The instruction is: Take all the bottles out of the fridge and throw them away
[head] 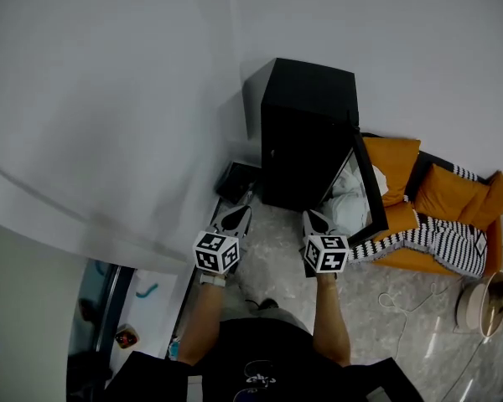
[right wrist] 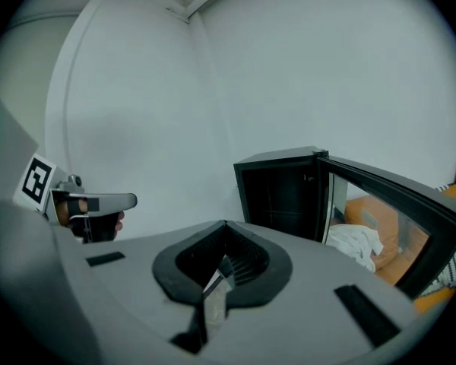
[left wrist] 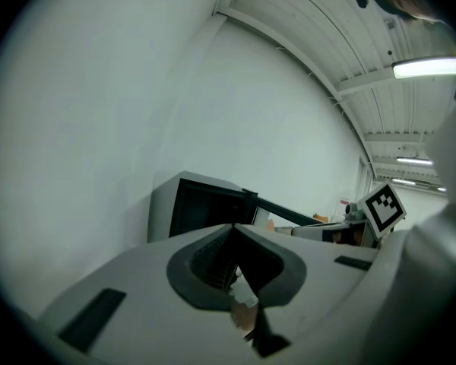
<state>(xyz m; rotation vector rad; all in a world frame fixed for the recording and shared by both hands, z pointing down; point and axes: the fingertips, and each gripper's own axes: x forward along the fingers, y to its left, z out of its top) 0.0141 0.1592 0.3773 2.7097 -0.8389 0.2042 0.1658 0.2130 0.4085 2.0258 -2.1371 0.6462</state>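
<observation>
A black mini fridge stands on the floor against the white wall, its glass door swung open to the right. In the right gripper view the fridge's inside is dark and I see no bottle in it. My left gripper and right gripper hang side by side just short of the fridge, both pointing at it. Both are shut, with nothing between the jaws. The left gripper's jaws meet in front of the fridge; the right gripper's do the same.
Behind the open door lie orange cushions, a black-and-white striped cloth and a white cloth. A flat black object lies on the floor left of the fridge. A white cable and a round stand are at the right.
</observation>
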